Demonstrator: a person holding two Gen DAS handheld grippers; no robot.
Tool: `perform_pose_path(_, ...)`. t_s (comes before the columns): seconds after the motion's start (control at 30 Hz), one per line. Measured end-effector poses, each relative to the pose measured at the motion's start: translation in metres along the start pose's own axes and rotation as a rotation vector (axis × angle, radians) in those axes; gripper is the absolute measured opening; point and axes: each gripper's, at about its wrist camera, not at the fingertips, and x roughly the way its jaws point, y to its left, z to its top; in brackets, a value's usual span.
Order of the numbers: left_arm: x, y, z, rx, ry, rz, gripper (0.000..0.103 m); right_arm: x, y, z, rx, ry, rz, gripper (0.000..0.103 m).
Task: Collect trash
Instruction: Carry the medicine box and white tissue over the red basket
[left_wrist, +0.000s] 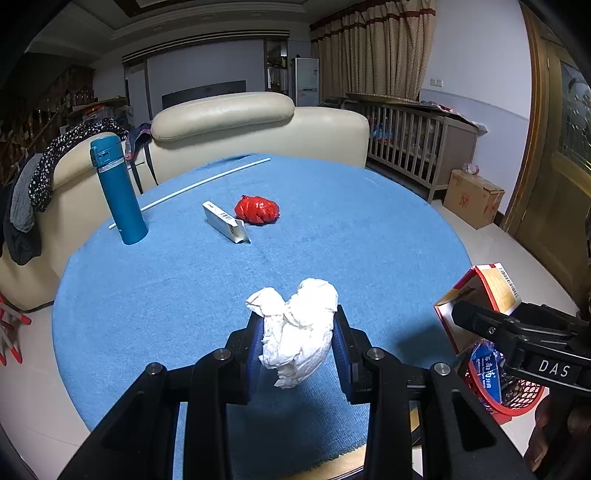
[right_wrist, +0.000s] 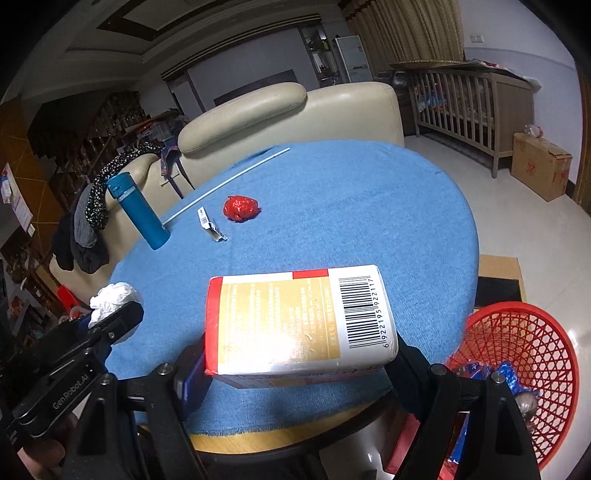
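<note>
My left gripper (left_wrist: 299, 332) is shut on a crumpled white tissue (left_wrist: 299, 332), held above the blue tablecloth (left_wrist: 184, 288). In the right wrist view that tissue (right_wrist: 110, 299) shows at the left, in the left gripper (right_wrist: 107, 317). My right gripper (right_wrist: 301, 354) is shut on a red, gold and white carton (right_wrist: 295, 321) with a barcode, lifted over the table's near edge. The carton (left_wrist: 476, 299) also appears at the right of the left wrist view. On the cloth lie a crumpled red wrapper (left_wrist: 257, 209) and a small white box (left_wrist: 225, 221).
A red mesh basket (right_wrist: 524, 358) with wrappers inside stands on the floor to the right of the table. A teal flask (left_wrist: 117, 192) stands at the left; a thin white rod (left_wrist: 192, 186) lies behind it. A cream sofa (left_wrist: 258, 129) and a cardboard box (left_wrist: 472, 197) lie beyond.
</note>
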Motion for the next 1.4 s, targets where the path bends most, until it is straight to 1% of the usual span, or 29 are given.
perform_pose_path(0.4,-0.006,-0.007,0.0,0.028,-0.014,0.0,0.036,-0.009,-0.012,0.0,0.028,-0.021,0.005,0.084)
perform_pose_path(0.67,-0.009,-0.007,0.001,0.025,-0.023,0.0,0.036,-0.01,-0.009,-0.001,0.024,-0.021,0.005,0.084)
perform_pose_path(1.2,-0.012,-0.023,0.0,0.051,-0.034,-0.026,0.036,-0.018,-0.017,0.002,0.03,-0.037,-0.023,0.084)
perform_pose_path(1.4,-0.004,-0.026,-0.003,0.058,-0.012,-0.036,0.036,-0.018,-0.024,-0.001,0.044,-0.036,-0.034,0.084)
